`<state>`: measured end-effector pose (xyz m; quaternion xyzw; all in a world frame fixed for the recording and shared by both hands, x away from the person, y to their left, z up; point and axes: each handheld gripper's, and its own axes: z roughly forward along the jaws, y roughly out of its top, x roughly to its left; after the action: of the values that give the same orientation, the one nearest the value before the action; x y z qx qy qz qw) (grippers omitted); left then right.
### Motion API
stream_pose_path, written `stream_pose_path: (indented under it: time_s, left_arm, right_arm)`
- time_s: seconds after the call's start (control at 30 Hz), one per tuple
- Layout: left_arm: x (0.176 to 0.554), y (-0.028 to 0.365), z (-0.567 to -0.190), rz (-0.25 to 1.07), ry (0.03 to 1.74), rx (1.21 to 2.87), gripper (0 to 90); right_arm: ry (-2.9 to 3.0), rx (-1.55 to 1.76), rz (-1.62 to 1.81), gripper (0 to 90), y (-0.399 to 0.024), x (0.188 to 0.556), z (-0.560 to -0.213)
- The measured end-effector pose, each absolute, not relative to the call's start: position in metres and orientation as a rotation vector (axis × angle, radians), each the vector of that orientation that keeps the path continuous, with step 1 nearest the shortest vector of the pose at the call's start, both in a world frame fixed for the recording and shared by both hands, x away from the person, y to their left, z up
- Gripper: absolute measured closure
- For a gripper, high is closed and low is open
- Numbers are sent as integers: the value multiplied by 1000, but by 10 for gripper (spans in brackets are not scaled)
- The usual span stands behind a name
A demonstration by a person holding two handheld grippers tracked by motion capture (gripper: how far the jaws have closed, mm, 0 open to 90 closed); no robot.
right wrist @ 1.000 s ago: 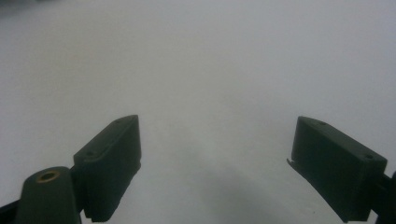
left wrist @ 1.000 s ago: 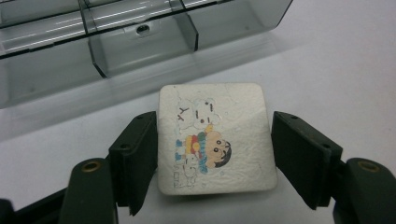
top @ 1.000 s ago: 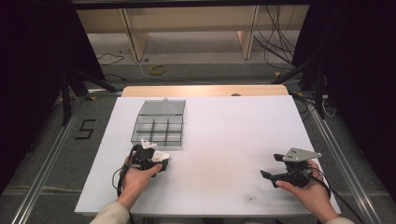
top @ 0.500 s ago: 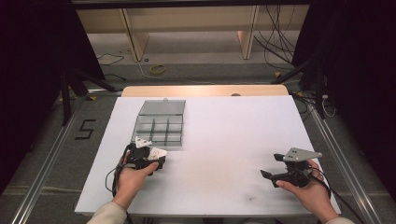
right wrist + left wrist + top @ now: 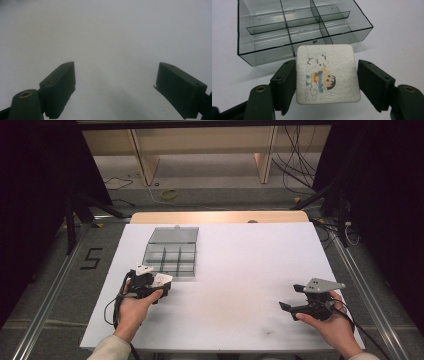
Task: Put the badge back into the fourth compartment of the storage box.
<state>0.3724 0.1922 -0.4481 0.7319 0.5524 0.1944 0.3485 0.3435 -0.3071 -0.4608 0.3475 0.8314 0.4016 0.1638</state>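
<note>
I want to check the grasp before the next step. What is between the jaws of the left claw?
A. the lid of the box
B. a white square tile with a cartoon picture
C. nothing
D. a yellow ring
B: in the left gripper view the left claw is shut on the white square tile with a cartoon picture, just in front of the clear grey plastic compartment box.

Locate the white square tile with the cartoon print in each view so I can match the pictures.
High view: the white tile sits lower left, in the left claw, just in front of the clear divided box.
Left gripper view: the tile is centre frame, clamped between the two black jaws.
Right gripper view: not in it; open jaws over bare white table.
Shared landmark: the clear divided box, beyond the tile.
</note>
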Motion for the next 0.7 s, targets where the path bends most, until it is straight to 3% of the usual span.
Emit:
stream_pose_path:
  time_s: [0.7]
  left_arm:
    - [373, 203, -430, 548, 1434, 1832, 327]
  right_arm:
    - [2364, 999, 1148, 168, -308, 344, -461]
